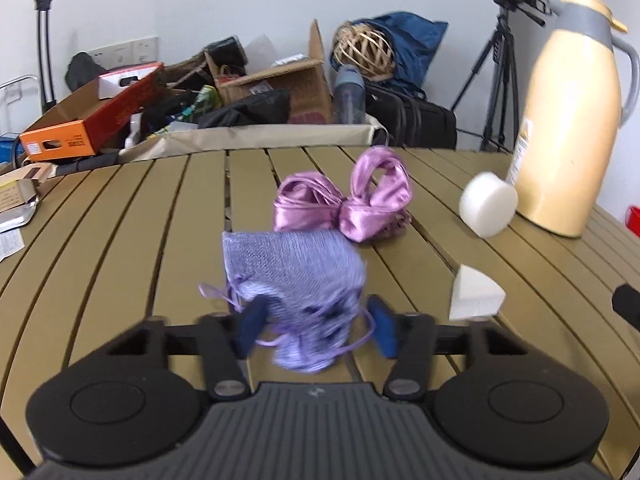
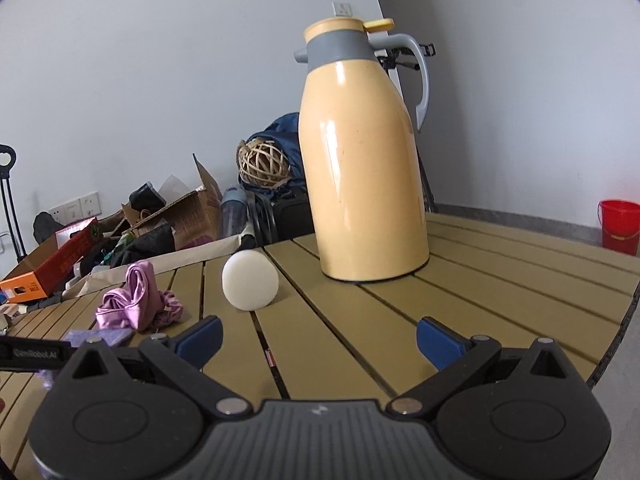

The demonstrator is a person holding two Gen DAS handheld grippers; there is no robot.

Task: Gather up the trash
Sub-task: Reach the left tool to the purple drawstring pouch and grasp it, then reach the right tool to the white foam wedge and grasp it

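Note:
A lavender mesh drawstring pouch [image 1: 298, 268] lies on the slatted tan table [image 1: 120, 220], its gathered end between the blue pads of my left gripper [image 1: 316, 330]; the jaws are part open around it and the pouch looks blurred. Behind it lies a shiny purple satin bow [image 1: 344, 200], also in the right wrist view [image 2: 132, 304]. A white foam disc [image 1: 488, 204] stands on edge to the right, also in the right wrist view [image 2: 250, 282]. A white foam wedge [image 1: 476, 294] lies nearer. My right gripper [image 2: 318, 340] is open and empty over the table.
A tall yellow thermos jug [image 1: 568, 120] stands at the table's right, straight ahead in the right wrist view [image 2: 364, 168]. Beyond the far edge sit cardboard boxes [image 1: 276, 80], an orange box [image 1: 80, 128], bags, a wicker ball [image 1: 364, 50] and a tripod [image 1: 496, 80]. A red bucket [image 2: 620, 226] is on the floor.

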